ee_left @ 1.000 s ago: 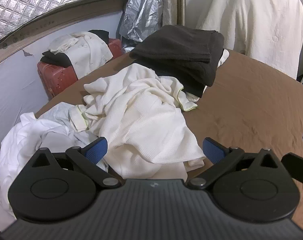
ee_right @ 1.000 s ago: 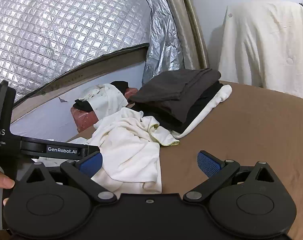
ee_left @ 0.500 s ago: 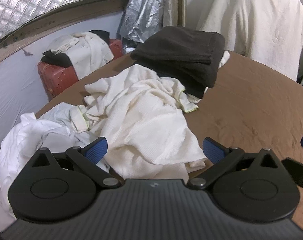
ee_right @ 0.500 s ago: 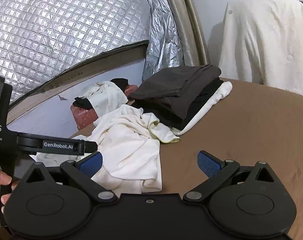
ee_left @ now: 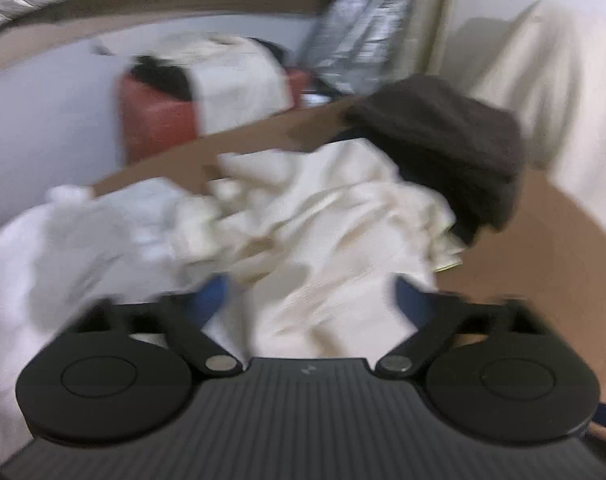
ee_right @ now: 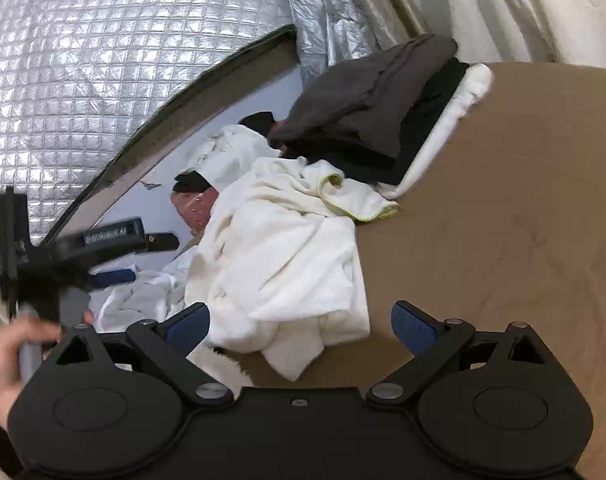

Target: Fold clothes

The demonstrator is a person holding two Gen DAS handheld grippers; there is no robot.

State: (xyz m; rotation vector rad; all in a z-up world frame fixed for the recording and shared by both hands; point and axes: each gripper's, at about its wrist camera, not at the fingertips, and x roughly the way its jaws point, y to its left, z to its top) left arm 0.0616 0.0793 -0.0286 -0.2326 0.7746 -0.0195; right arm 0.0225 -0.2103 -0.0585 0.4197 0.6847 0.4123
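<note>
Crumpled cream garment, long axis running away from camera, both tools spread

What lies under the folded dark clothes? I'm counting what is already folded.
Under the folded dark clothes a white folded piece sticks out along the right edge, on the brown table. Anything else beneath is covered.

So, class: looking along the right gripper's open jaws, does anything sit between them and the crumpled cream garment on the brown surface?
Nothing visible does. The right gripper is open, and the cream garment lies directly ahead with no object between. The folded dark stack sits beyond the garment, not in front of it.
</note>
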